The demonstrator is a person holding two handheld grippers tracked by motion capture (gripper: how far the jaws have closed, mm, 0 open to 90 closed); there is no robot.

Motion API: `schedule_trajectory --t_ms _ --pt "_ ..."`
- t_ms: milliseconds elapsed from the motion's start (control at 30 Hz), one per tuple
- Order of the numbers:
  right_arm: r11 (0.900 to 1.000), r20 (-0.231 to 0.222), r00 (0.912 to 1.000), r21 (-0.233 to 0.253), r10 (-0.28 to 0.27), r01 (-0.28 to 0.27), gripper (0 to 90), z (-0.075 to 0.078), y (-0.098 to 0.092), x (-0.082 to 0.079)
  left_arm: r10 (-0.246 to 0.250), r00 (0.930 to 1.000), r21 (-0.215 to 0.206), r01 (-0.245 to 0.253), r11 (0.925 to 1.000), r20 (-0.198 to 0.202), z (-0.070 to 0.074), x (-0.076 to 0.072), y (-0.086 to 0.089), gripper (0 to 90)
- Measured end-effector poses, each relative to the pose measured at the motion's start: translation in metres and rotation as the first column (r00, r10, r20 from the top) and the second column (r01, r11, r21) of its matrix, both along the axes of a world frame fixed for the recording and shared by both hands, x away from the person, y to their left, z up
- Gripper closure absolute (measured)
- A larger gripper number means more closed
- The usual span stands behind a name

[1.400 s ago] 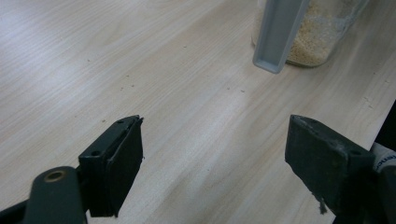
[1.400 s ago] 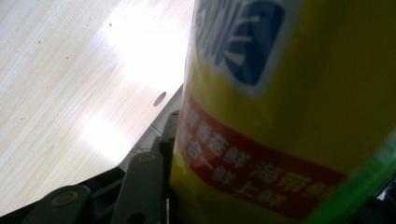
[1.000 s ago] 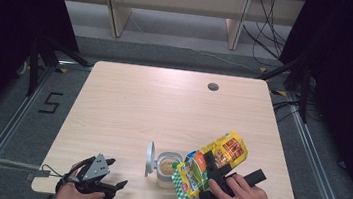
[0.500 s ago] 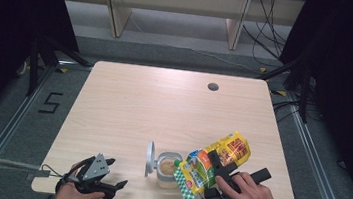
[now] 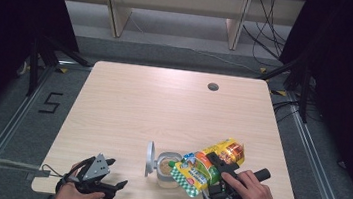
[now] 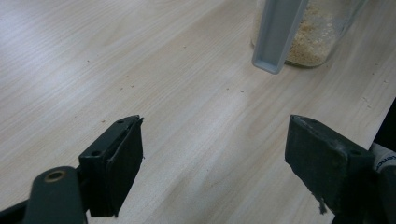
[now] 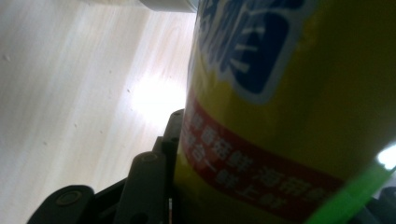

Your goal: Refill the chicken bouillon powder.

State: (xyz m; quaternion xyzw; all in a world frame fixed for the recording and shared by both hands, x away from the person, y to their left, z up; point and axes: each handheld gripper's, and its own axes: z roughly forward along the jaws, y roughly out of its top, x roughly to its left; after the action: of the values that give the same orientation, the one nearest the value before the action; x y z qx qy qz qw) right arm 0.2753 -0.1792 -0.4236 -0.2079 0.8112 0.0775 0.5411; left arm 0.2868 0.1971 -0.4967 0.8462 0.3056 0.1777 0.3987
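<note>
A clear container (image 5: 166, 169) of tan crumbs stands near the table's front edge, its grey hinged lid (image 5: 149, 158) flipped up on its left. My right gripper (image 5: 217, 170) is shut on a yellow printed pouch (image 5: 204, 170), holding it tilted with its lower end over the container's right rim. The right gripper view is close on the pouch (image 7: 289, 116), with one black jaw against its left side. My left gripper (image 5: 116, 173) rests at the front left, open and empty. Its view looks past the wide-apart jaws to the container (image 6: 313, 37) and lid (image 6: 278, 32).
The light wooden table (image 5: 163, 113) has a round cable hole (image 5: 212, 87) at the back right. A few crumbs lie on the wood (image 6: 233, 88) in front of the container. A shelf frame (image 5: 174, 8) stands beyond the far edge.
The right hand and pouch have shifted only slightly, the pouch still tilted over the container. The left gripper has stayed put and open.
</note>
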Motion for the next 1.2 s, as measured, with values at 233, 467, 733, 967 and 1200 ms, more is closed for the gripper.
schedule_trajectory --t_ms 233,467,733,967,1200 --pt "0.996 -0.085 0.9959 0.085 0.030 -0.023 65.0 -0.007 -0.007 0.008 0.001 1.0000 0.000 -0.001 1.0000 0.001 0.000 0.000 0.000 18.8" --pt "0.996 -0.102 0.9939 0.079 0.043 -0.035 65.6 -0.009 -0.010 0.011 0.000 1.0000 0.000 0.000 1.0000 -0.001 0.000 0.000 0.000 18.9" --pt "0.976 -0.207 0.9780 0.215 0.026 0.020 66.7 -0.016 -0.019 0.012 -0.001 1.0000 0.009 0.001 1.0000 0.006 0.001 0.000 0.000 18.9" --pt "0.958 -0.240 0.9694 0.288 0.053 0.019 67.9 -0.015 -0.027 0.016 -0.004 1.0000 0.022 0.004 0.9998 0.004 0.001 0.001 0.001 18.9" --pt "0.937 -0.276 0.9580 0.348 0.077 0.025 68.7 -0.016 -0.033 0.021 -0.001 1.0000 0.001 0.001 1.0000 0.000 0.000 0.000 0.000 18.9"
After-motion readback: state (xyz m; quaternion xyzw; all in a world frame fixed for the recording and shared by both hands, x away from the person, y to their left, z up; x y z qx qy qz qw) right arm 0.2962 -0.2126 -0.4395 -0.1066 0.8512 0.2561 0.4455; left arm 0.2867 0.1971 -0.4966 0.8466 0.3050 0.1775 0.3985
